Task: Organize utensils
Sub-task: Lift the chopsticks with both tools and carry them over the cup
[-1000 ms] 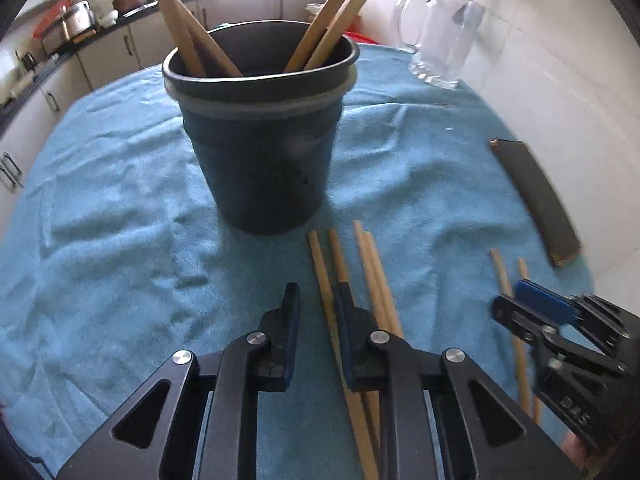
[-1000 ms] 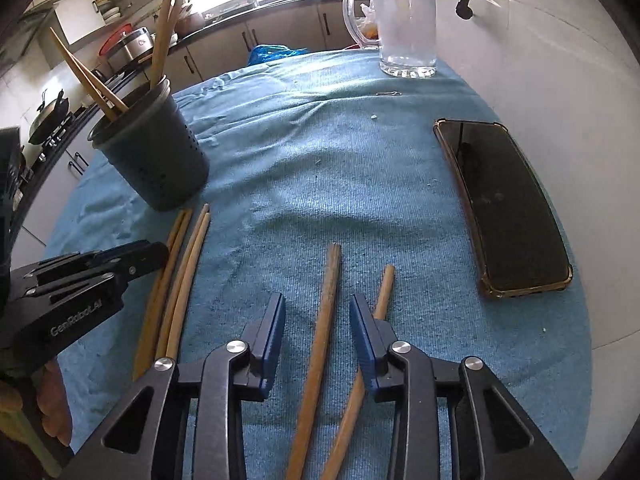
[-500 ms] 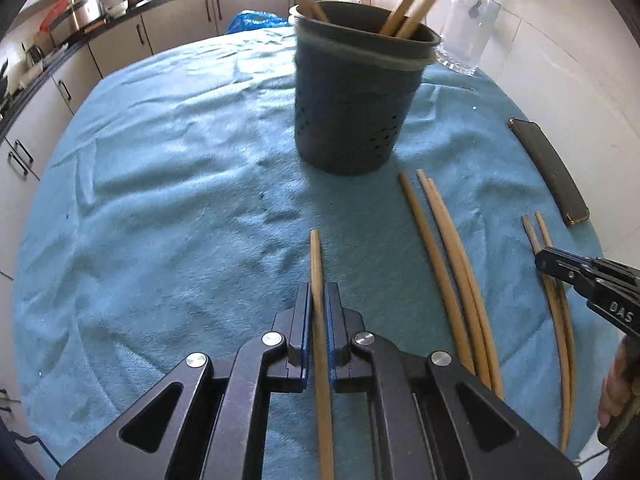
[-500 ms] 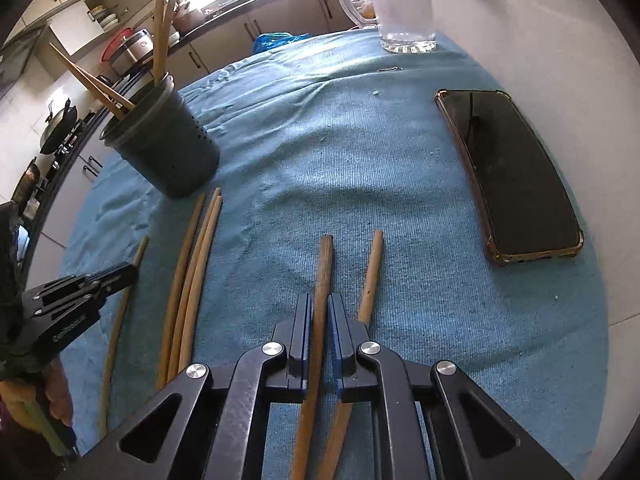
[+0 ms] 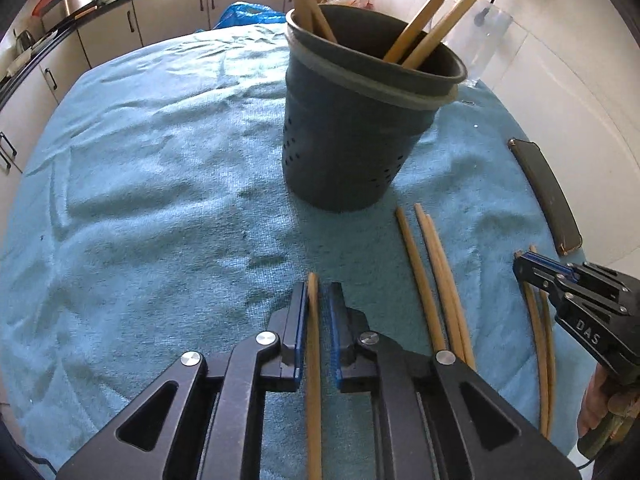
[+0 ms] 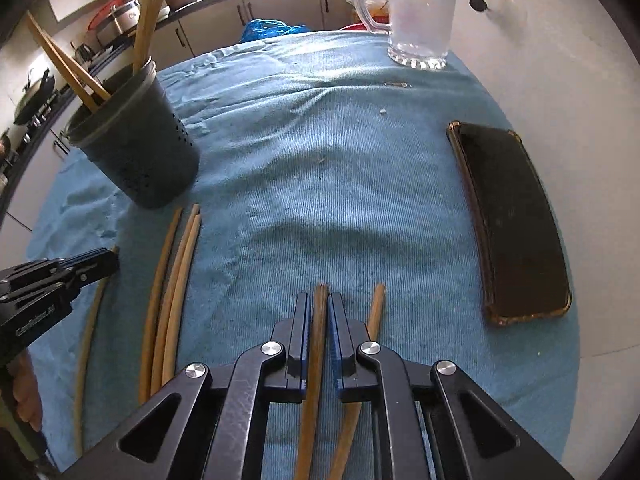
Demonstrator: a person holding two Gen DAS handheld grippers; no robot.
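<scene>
A dark perforated utensil holder (image 5: 352, 140) stands on the blue cloth with several wooden chopsticks upright in it. My left gripper (image 5: 318, 292) has one chopstick (image 5: 313, 380) between its jaws. The jaws are opening: the stick lies against the left pad and a gap shows at the right pad. Three more chopsticks (image 5: 432, 280) lie to its right, below the holder. My right gripper (image 6: 319, 300) is shut on a darker chopstick (image 6: 316, 360), with another chopstick (image 6: 376, 308) lying just right of it. The left gripper (image 6: 100, 260) also shows at the left edge of the right wrist view.
A black phone (image 6: 512, 220) in a brown case lies at the cloth's right edge. A glass mug (image 6: 420, 20) stands at the far edge. The blue cloth (image 6: 340, 180) is wrinkled. Kitchen counters and cabinets run behind the table.
Both grippers closed on a chopstick each. The left one carried its stick leftward away from the other three, then came nearer the holder, and a gap now shows at its right pad.
</scene>
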